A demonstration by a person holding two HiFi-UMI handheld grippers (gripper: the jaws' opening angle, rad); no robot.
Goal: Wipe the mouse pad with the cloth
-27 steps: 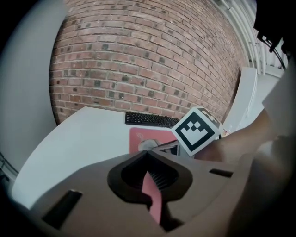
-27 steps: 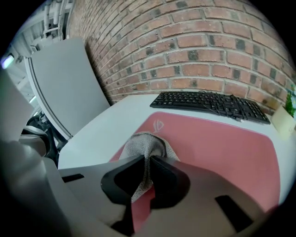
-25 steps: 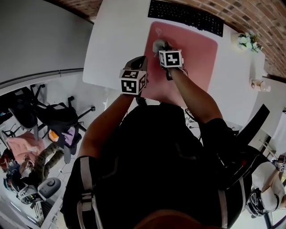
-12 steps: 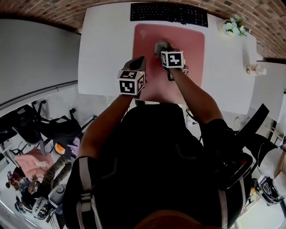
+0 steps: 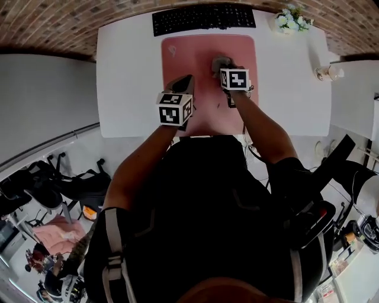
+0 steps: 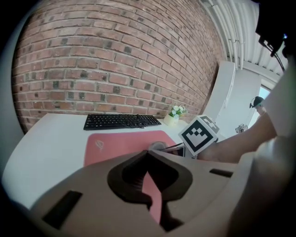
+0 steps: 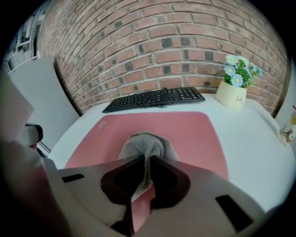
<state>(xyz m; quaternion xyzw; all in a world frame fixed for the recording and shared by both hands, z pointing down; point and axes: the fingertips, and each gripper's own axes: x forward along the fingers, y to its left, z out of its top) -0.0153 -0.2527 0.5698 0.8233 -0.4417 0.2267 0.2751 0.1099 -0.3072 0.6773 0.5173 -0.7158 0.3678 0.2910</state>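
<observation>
Left of centre in the head view, the left gripper [image 5: 185,83] was held over the pad's lower left part, jaws closed on nothing. The pink mouse pad [image 5: 189,59] was seen upper centre on the white desk [image 5: 130,71], just below the keyboard [image 5: 201,18]. Right of the pad's centre, the grey cloth [image 5: 219,61] was lying on the pad, with a fold pinched tight in the right gripper [image 5: 225,68]. Cloth judged soft, light and limp. It was likely to bunch when dragged, so best taken by a gathered fold, as here. Against a second earlier, cloth and right gripper were found shifted from the pad's upper left toward its right half. Left gripper little changed.
</observation>
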